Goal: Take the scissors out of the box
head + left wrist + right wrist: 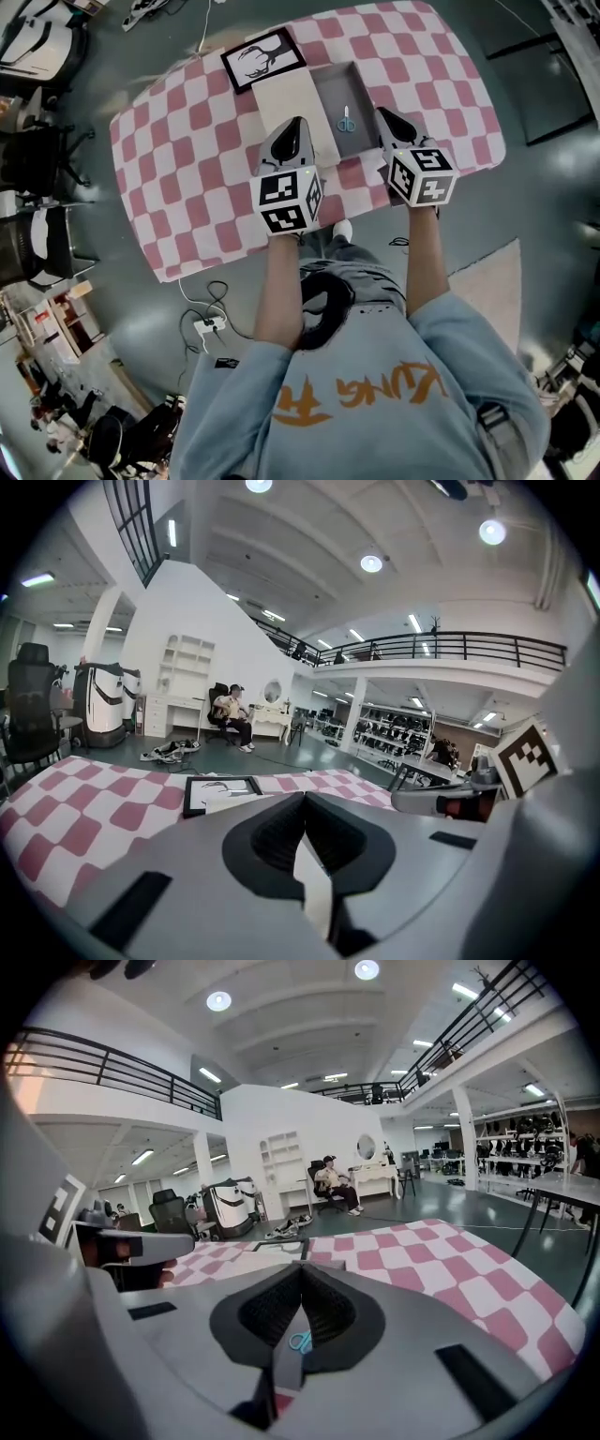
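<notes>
Small scissors (346, 120) with blue handles lie inside a shallow grey box (330, 89) on the pink-checked table (187, 178). The box's cream lid (286, 98) lies flat on its left. My left gripper (299, 120) hovers over the lid's near right edge with its jaws together and nothing in them. My right gripper (382, 111) hangs just past the box's right wall, also shut and empty. In the right gripper view the scissors (300, 1341) show through the hollow under the closed right gripper (301, 1266). The left gripper (303, 795) looks shut in its own view.
A black-framed deer picture (263, 58) lies at the table's far side behind the lid. The table's near edge runs just under both hands. On the floor are a power strip (208, 324), office chairs (37, 150) at the left and a pale mat (487, 281) at the right.
</notes>
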A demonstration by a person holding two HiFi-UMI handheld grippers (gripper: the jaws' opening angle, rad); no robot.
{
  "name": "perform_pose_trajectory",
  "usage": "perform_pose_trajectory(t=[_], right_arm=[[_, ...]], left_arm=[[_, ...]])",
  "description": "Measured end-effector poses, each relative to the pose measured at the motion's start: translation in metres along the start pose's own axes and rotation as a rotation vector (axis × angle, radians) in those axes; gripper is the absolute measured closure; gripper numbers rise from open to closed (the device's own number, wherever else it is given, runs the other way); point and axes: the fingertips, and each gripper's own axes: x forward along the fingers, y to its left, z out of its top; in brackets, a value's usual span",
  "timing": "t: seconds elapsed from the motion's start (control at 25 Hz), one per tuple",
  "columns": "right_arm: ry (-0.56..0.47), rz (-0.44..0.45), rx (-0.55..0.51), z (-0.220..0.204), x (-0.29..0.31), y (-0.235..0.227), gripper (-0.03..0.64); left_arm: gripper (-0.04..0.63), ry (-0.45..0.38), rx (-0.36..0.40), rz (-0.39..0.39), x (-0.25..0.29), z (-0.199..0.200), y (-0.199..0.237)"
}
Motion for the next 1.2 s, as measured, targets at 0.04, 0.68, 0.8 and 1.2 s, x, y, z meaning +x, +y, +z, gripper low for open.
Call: perform_pose_trajectory(t=[0.04, 0.68, 0.8, 1.2], right_arm=[[0.017, -0.005, 0.003, -0.003, 0.005, 0.0, 0.618], [0.317, -0.062, -0.003, -0.046, 0.07, 0.0, 0.565], [0.39, -0.1, 0.038, -0.059, 0.077, -0.006, 0.541], [0.674, -0.11, 0.127, -0.091, 0.095, 0.004, 0.489]], left_arm=[[0.575, 0.009, -0.002, -0.002, 0.003, -0.002, 0.004], [0.575, 0.046, -0.084, -0.038, 0.039, -0.008, 0.06], [0.575, 0.047, -0.099, -0.045, 0.046, -0.008, 0.068], [0.575, 0.04, -0.13, -0.074, 0.062, -0.002, 0.086]])
